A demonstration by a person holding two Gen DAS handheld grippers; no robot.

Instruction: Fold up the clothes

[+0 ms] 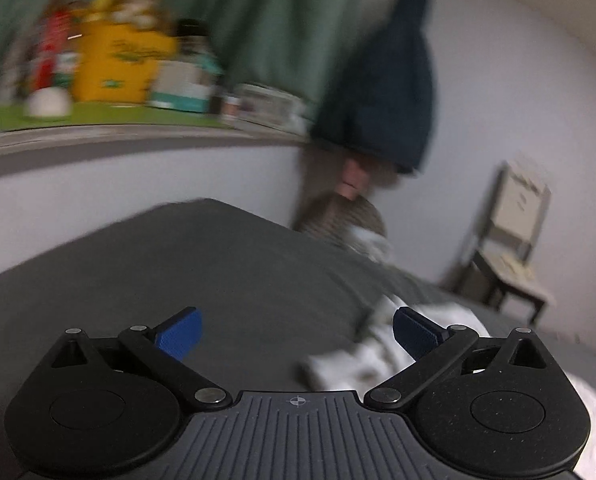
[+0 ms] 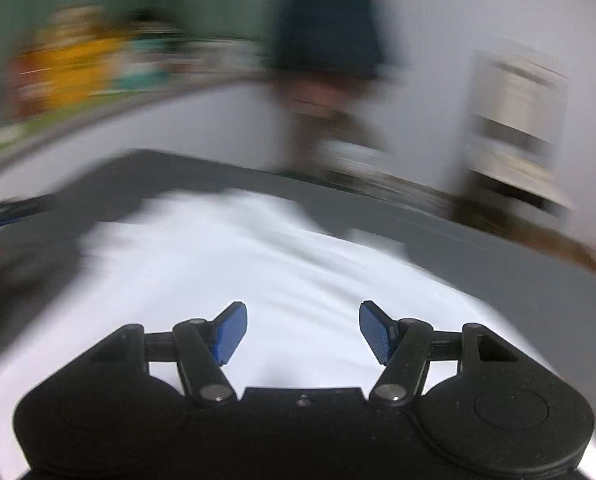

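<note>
Left wrist view: the left gripper (image 1: 296, 334) hovers over the grey bed (image 1: 158, 264) with its jaws spread wide and nothing between them.
Shelf: at far left, a yellow box (image 1: 114, 64) and other clutter sit on a ledge above the bed; too blurred to name further.
Cloth, left side: the white garment (image 1: 370, 344) lies crumpled just right of the left gripper's centre line, under its right finger (image 1: 414, 330), not between the pads.
Jacket: a dark jacket (image 1: 382, 84) hangs on the wall beyond the bed's far corner.
Chair: a chair (image 1: 514, 240) stands by the wall at right, well apart from the bed.
Right wrist view: the right gripper (image 2: 302, 332) is over the white garment (image 2: 258, 264), jaws released and holding nothing; the cloth spreads flat beneath and ahead of it.
Blur: both views smear heavily, the right more so, which suggests quick motion.
Risk, left: a closing pinch here would likely catch only bedsheet or air, since the cloth sits off to the right of the gap.
Risk, right: coming down fast on flat fabric could pinch two layers, or the sheet with it, and drag the garment askew.
Risk, fold: with the left edge bunched and the right side flat, an uneven pair of grips would probably give a crooked fold.
Risk, sight: edges and corners of the cloth cannot be told apart through the blur, so a grip point chosen now is a guess.
</note>
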